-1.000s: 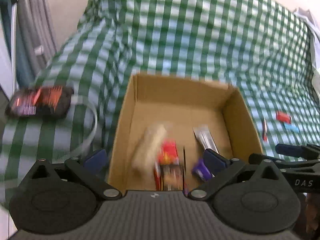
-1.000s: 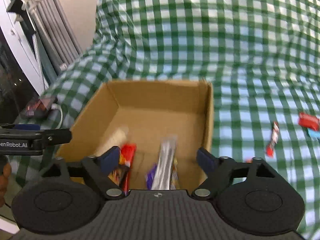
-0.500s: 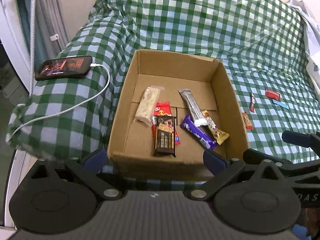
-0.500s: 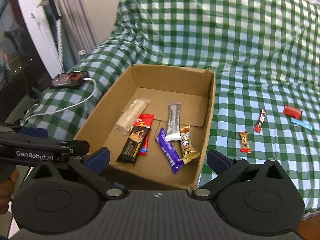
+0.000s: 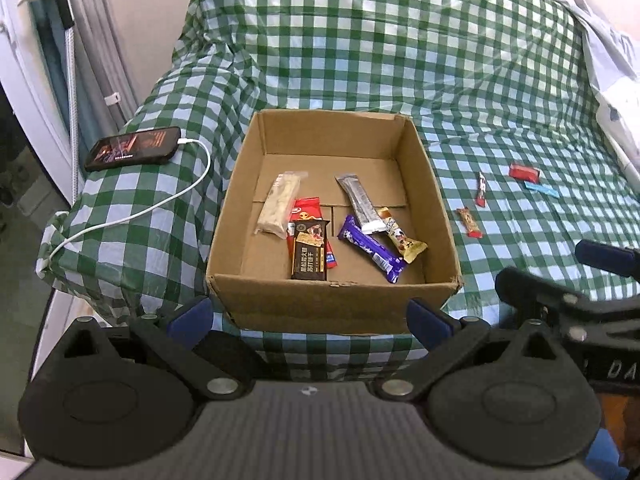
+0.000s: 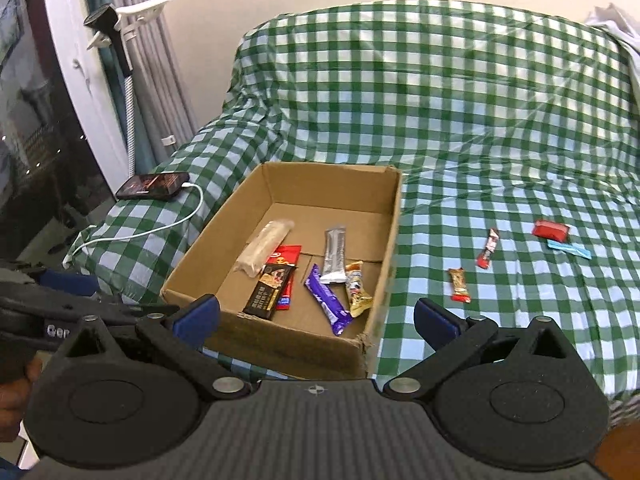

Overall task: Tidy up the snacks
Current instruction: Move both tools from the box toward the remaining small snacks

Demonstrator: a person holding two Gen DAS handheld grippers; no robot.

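**Kid:** Snacks! Where are they?

**Helper:** Six lie flat in the cardboard box [image 5: 332, 304]. The pale bar [image 5: 279, 209] is at the left. Next to it is the red pack [image 5: 309, 211], with the dark brown pack [image 5: 309, 250] lying on top of it. The silver bar [image 5: 360, 204], the purple bar [image 5: 370, 249] and the gold bar [image 5: 401, 236] are in the right half of the box, and they touch each other.

**Kid:** And outside the box?

**Helper:** Four more lie on the green checked cloth [image 5: 380, 52], to the right of the box. The small brown bar [image 6: 458, 285] is nearest to the box. The thin red stick [image 6: 488, 249] is a bit farther. The red pack on the cloth [image 6: 551, 230] and the blue strip [image 6: 569, 249] are farthest, close together.

**Kid:** What are the grabbers doing?

**Helper:** The left gripper [image 5: 308, 316] has its jaws wide apart. It holds nothing and touches nothing. It is in front of the box, near the front wall. The right gripper [image 6: 318, 316] is wide apart too, and holds nothing. The right front corner of the box sits between its blue tips.

**Kid:** What else is there?

**Helper:** A phone [image 5: 134, 148] lies left of the box, with a white cable [image 5: 160, 204] plugged in. A white bag [image 5: 608, 60] is far right of the box.

**Kid:** Can you read anything?

**Helper:** The dark brown pack has gold writing, too small to read. I see "DA" on the right gripper and "Ge" on the left one.
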